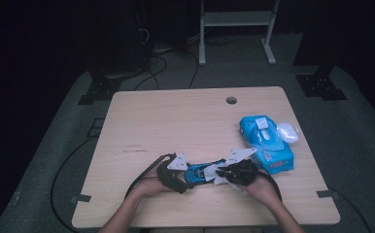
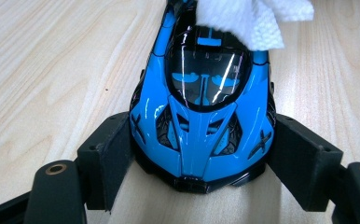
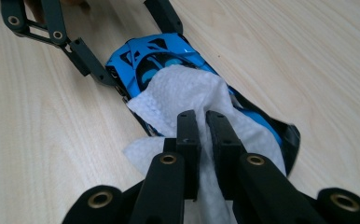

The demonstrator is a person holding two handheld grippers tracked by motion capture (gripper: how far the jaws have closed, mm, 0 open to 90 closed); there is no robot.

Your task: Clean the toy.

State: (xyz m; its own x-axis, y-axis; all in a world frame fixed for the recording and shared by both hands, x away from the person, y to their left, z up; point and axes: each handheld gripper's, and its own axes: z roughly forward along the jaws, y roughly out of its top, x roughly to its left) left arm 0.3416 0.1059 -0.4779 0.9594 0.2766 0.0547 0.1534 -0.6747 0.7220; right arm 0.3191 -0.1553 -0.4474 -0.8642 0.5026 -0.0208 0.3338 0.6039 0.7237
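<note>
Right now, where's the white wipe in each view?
High view: the white wipe lies low and centre, at the right gripper, on the blue toy car.
Left gripper view: top edge, right of centre, over the car's far end.
Right gripper view: centre, pinched between the jaws, draped on the car.
Shared landmark: the blue toy car.

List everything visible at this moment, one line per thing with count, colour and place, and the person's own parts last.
toy car: 1, bright blue and black, near edge of table, nose clamped between the left jaws
white wipe: 1, white, draped over the car's rear half, pinched by the right jaws
wipes pack: 1, blue, right side of table, lid flipped open
table: 1, light wood, round hole near far edge
metal frame: 1, pale grey, floor beyond table
left hand-held gripper: 1, black, shut on the car
right hand-held gripper: 1, black, shut on the wipe
forearms: 2, bottom edge
</note>
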